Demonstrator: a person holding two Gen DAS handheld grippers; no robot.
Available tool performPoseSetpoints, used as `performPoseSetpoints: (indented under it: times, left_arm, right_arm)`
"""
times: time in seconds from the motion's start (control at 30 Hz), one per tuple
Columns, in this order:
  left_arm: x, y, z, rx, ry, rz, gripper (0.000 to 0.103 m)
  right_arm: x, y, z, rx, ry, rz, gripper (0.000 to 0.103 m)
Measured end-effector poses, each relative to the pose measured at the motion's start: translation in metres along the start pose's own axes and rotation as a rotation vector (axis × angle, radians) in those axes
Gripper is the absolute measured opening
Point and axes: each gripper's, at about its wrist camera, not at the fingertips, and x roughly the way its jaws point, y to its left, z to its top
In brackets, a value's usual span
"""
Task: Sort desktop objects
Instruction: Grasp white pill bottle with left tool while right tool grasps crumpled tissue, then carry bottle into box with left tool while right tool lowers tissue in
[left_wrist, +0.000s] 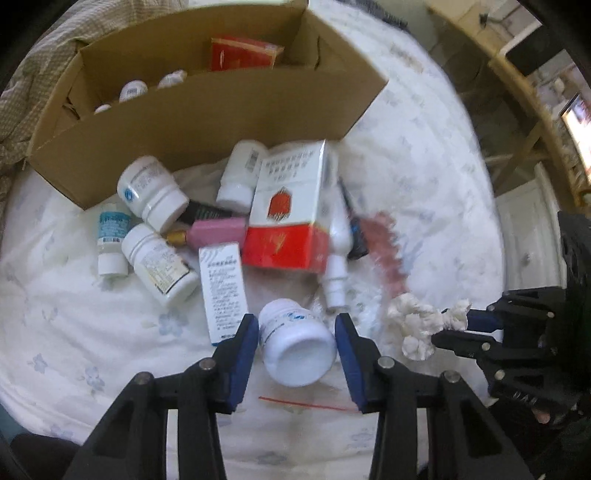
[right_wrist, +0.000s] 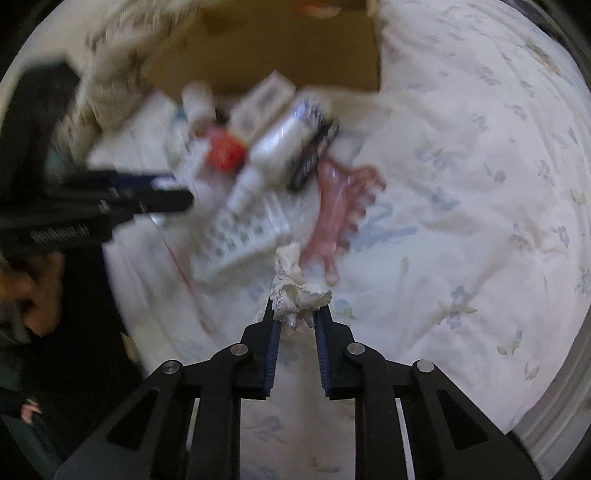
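A white pill bottle (left_wrist: 295, 347) lies on its side on the floral bedsheet, cap toward the camera. My left gripper (left_wrist: 297, 328) is open and straddles it, with narrow gaps at both blue pads. My right gripper (right_wrist: 295, 317) is shut on a crumpled white tissue (right_wrist: 295, 291), which hangs from its tips. In the left wrist view, that tissue (left_wrist: 417, 325) and the right gripper (left_wrist: 454, 328) sit just right of the bottle. An open cardboard box (left_wrist: 207, 122) behind the pile holds a red pack and several white bottles.
The pile between me and the box holds several white bottles (left_wrist: 151, 192), a red-and-white carton (left_wrist: 291, 221), a pink nail polish (left_wrist: 218, 230), a white spray bottle (left_wrist: 338, 258), a small white box (left_wrist: 223, 291) and a pink comb (left_wrist: 384, 247). Wooden furniture (left_wrist: 517, 85) stands at the right.
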Motion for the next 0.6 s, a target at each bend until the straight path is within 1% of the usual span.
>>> performPoseSetpoints:
  times: [0.07,0.17,0.27,0.33,0.4,0.5,0.6]
  left_arm:
    - [-0.014,0.001,0.003,-0.011,-0.059,-0.056,0.043]
    - [-0.032,0.006,0.005,-0.045,-0.143,-0.131,0.043]
    - [-0.047,0.016,0.006,-0.097,-0.208,-0.214,0.043]
    - [-0.054,0.022,0.006,-0.126,-0.24,-0.24,0.043]
    - [-0.062,0.032,0.007,-0.168,-0.28,-0.269,0.042]
    - [-0.076,0.045,0.018,-0.213,-0.35,-0.283,0.042]
    - [-0.09,0.049,0.04,-0.223,-0.422,-0.235,0.042]
  right_arm:
    - [-0.018,-0.009,0.003,0.048,-0.074,0.057,0.019]
    - [-0.037,-0.017,0.006,0.097,-0.159,0.112,0.019]
    - [-0.047,-0.015,0.012,0.099,-0.202,0.126,0.019]
    - [-0.056,-0.013,0.012,0.092,-0.22,0.132,0.019]
    - [-0.055,-0.006,0.005,0.088,-0.231,0.136,0.019]
    - [-0.055,-0.007,0.004,0.092,-0.23,0.134,0.019]
    - [-0.057,-0.011,0.005,0.103,-0.218,0.128,0.019]
